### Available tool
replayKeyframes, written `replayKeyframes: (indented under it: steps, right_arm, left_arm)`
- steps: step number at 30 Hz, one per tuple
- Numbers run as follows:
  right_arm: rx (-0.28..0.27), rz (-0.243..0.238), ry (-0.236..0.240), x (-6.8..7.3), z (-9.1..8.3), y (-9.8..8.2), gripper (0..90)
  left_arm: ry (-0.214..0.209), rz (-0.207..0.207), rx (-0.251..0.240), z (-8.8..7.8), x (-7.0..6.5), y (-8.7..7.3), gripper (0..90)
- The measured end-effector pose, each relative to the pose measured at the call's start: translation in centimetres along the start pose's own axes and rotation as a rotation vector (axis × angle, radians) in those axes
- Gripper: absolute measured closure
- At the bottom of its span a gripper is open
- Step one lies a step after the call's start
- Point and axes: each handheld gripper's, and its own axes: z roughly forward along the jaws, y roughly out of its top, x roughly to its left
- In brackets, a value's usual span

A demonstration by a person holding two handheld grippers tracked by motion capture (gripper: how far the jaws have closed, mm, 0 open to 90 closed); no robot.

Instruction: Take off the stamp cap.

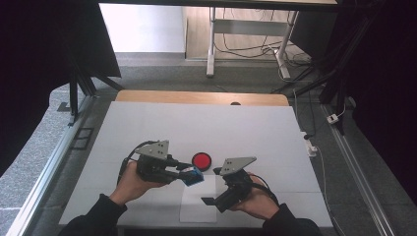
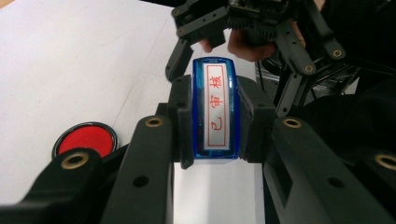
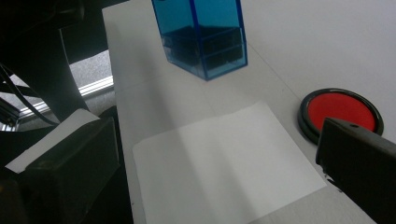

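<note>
A person's left tool (image 1: 183,172) is clamped on a blue stamp (image 2: 215,109), held just above a white sheet of paper (image 3: 224,163) on the white-covered counter (image 1: 147,128). The right tool (image 1: 212,200) hovers near the paper with its jaws apart and nothing between them. The stamp looks like light, rigid, smooth plastic, probably slippery, so gripping its flat sides suits it. A round red ink pad (image 1: 201,160) sits just beyond the paper. Behind the counter are a grey floor, cables and table legs.

Glossy translucent blue plastic stamp (image 2: 215,109), matt white paper sheet (image 3: 224,163), glossy-rimmed red ink pad (image 3: 340,113)
</note>
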Motion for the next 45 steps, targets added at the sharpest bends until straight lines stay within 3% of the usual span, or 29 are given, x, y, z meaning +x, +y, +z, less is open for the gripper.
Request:
replayKeyframes:
  steps: [9,16,25,37,45]
  right_arm:
    - [-0.017,-0.012,0.058,-0.5,0.8,0.4,10.7]
    - [-0.035,-0.042,0.147,-0.6,1.1,1.1,33.9]
    - [-0.059,-0.047,0.19,-0.7,1.1,1.5,52.4]
    - [-0.065,-0.055,0.229,-0.8,1.0,1.6,66.1]
    - [-0.073,-0.06,0.257,-1.0,0.7,1.6,68.5]
  left_arm:
    - [-0.028,0.032,-0.008,0.1,-0.1,0.0,70.3]
    - [-0.057,0.057,-0.018,0.2,-0.2,0.0,70.3]
    - [-0.079,0.085,-0.032,0.2,-0.2,0.0,70.3]
    - [-0.088,0.114,-0.047,0.2,-0.3,-0.1,70.3]
    - [-0.098,0.123,-0.066,0.1,-0.3,-0.1,70.3]
